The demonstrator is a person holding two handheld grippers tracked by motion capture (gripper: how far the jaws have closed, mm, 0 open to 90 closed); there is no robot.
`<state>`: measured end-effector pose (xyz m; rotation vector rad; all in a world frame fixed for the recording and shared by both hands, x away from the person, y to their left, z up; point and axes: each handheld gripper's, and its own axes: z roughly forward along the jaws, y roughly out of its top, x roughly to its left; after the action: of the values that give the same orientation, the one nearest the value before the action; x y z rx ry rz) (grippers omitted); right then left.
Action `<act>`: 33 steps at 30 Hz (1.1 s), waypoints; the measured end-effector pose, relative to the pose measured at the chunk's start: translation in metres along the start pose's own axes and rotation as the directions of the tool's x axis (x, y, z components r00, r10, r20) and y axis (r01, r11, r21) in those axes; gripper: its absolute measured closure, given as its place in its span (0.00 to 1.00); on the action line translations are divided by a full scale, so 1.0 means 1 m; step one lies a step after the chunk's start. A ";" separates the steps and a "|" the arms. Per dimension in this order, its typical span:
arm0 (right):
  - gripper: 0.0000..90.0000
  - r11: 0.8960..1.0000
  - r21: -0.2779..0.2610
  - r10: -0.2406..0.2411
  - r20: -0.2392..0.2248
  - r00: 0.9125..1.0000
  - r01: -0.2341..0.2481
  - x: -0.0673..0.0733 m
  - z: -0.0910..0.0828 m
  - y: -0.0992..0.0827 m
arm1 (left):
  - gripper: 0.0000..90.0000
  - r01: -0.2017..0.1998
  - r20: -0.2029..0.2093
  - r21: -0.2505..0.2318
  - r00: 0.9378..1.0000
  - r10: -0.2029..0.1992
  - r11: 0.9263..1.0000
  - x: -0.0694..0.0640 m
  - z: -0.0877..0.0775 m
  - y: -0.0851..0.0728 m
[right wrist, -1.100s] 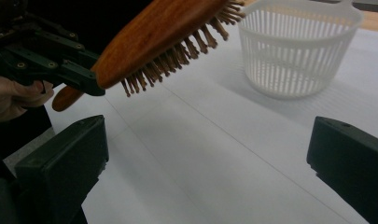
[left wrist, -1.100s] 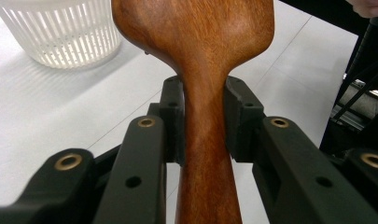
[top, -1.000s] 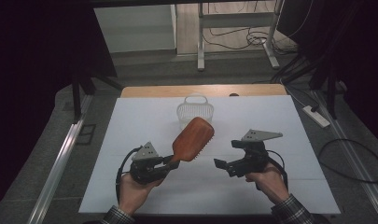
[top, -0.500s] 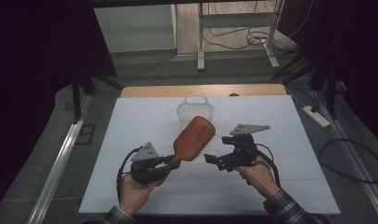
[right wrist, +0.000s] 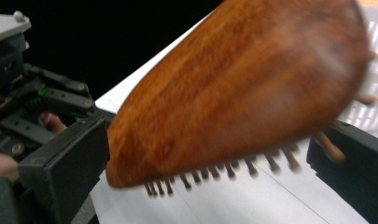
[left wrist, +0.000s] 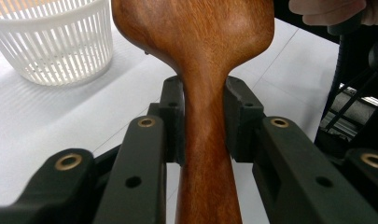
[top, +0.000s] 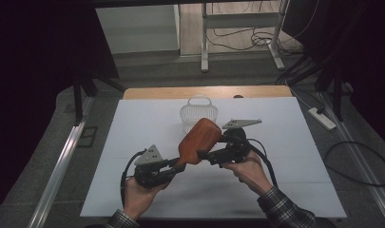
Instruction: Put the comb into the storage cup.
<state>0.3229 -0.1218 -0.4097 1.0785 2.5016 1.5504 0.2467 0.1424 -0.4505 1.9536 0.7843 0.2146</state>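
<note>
Left gripper view: wooden hairbrush (left wrist: pixel 200 60) handle pinched between both black pads of the left gripper (left wrist: pixel 201 112), right at the neck below the paddle head; contact on both sides, grip centred. High view: brush (top: pixel 198 140) held off the white table (top: pixel 294 142), mid-table, head tilted up and away toward the white slotted basket (top: pixel 198 113) just beyond it. Right gripper (top: pixel 206 154) comes in from the right at the head. Right gripper view: jaws spread wide, one on each side of the head (right wrist: pixel 238 93), wooden pins pointing down; one pin close to a jaw, no pad pressing on the wood that I can see.

Handling guess: solid wood, stiff, light to moderate weight, head-heavy. Polished back looks slick and rounded, so pads may slide there. Pins are thin, likely to snap or bend if squeezed. Best hold is the narrow neck or handle, or the head's flat side edges, not across the pins.
</note>
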 end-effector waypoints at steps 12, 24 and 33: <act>0.04 0.999 -0.003 0.040 -0.025 0.999 -0.040 0.001 0.014 0.005 | 0.79 -0.008 -0.005 -0.012 1.000 0.008 1.000 -0.002 0.000 0.000; 0.36 0.981 -0.023 0.190 -0.136 0.972 -0.195 -0.012 0.010 0.003 | 0.79 -0.007 0.010 0.018 1.000 0.007 1.000 0.001 0.007 -0.003; 0.52 0.956 -0.011 0.285 -0.212 0.935 -0.294 -0.022 0.008 -0.001 | 0.79 -0.028 0.007 0.100 1.000 0.027 0.995 0.001 0.019 -0.006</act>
<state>0.3418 -0.1278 -0.4217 1.4027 2.5129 1.8732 0.2540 0.1309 -0.4655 2.0592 0.7778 0.1898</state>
